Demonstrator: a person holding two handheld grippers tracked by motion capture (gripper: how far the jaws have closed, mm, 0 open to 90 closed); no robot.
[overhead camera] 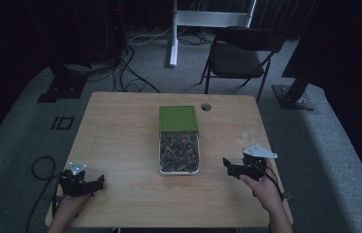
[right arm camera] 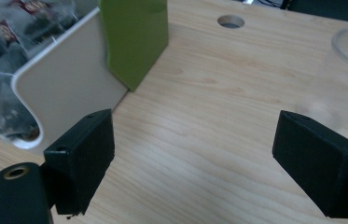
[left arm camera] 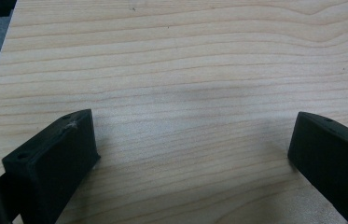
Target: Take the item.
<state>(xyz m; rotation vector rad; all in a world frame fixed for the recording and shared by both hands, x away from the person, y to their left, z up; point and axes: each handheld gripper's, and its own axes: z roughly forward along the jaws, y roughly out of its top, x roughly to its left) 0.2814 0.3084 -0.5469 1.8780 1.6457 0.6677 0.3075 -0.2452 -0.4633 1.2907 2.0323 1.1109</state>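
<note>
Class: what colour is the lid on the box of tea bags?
Green; the lid shows best in the high view.

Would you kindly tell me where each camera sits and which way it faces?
High view: above the person's side, facing forward and down on the table; both hands and grippers show.
Left gripper view: rides the left gripper, facing bare tabletop; open jaws.
Right gripper view: rides the right gripper, facing the box; open jaws.
Shared: box, in high and right.
</note>
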